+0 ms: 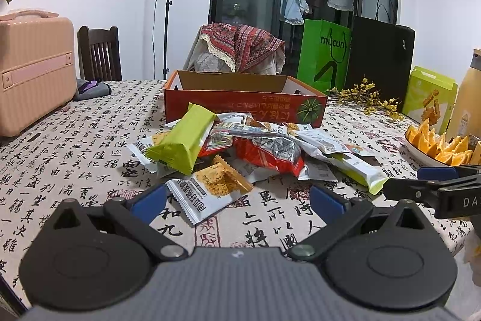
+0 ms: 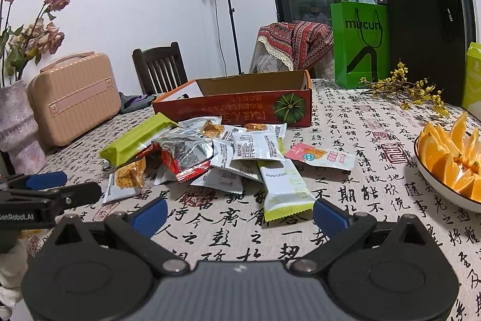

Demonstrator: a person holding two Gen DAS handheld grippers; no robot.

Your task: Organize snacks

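A heap of snack packets [image 1: 240,149] [image 2: 210,155] lies on the calligraphy tablecloth in front of an open red cardboard box [image 1: 245,106] [image 2: 237,107]. On the heap's left leans a green bar [image 1: 180,145] [image 2: 135,139]. A white packet showing a crumbly biscuit [image 1: 210,191] lies just ahead of my left gripper [image 1: 237,202], which is open and holds nothing. A pale green bar [image 2: 284,188] points toward my right gripper [image 2: 239,214], also open with nothing in it. A pink-and-white packet [image 2: 321,155] lies apart at the right.
A bowl of orange wedges [image 2: 448,158] [image 1: 439,145] sits at the right edge. A pink case [image 1: 33,71] [image 2: 75,98] and a vase [image 2: 18,125] stand at the left. Behind the box are green [image 2: 359,44] and black [image 2: 427,44] bags and yellow flower sprigs [image 2: 405,92].
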